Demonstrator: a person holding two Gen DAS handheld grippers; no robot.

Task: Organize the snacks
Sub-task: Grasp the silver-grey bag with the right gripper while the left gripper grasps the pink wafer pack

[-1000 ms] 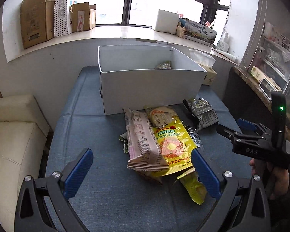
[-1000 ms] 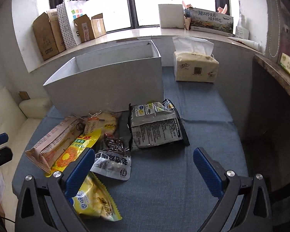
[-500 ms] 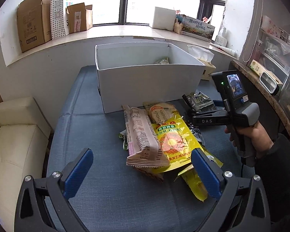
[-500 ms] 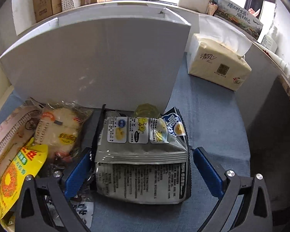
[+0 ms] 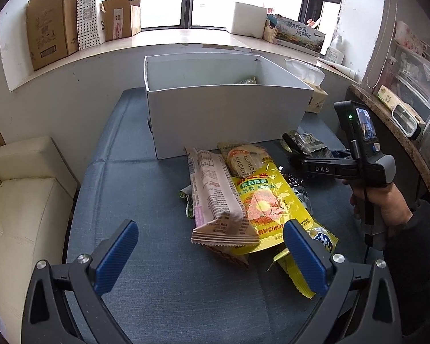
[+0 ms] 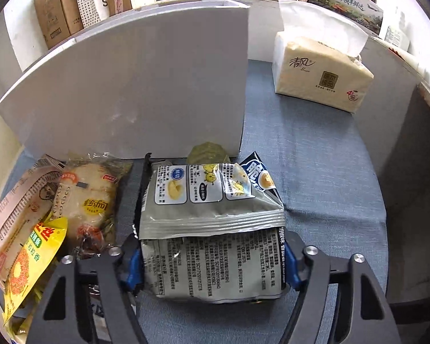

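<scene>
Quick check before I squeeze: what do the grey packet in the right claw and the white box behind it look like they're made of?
Grey packet: thin metallised plastic film, by the look; glossy, creased, with a ribbed heat seal. The right claw is closing on it, blue pads at its sides. White box: probably matte paperboard or foam board; flat stiff walls, thin straight edges, faint scuffs.

A white box (image 5: 229, 114) stands on a blue-grey woven surface (image 5: 134, 200). Before it lie a pink packet (image 5: 215, 197) printed with dark text, a bright yellow pouch (image 5: 266, 203) with a red-orange sun and a green label, and a clear bag (image 6: 91, 200) with a yellow logo. A silver-grey packet (image 6: 212, 229) carries white panels with yellow chicks and black print. Blue ribbed pads (image 5: 114, 255) sit on black jaws. A beige tissue pack (image 6: 321, 77) shows white tissue
</scene>
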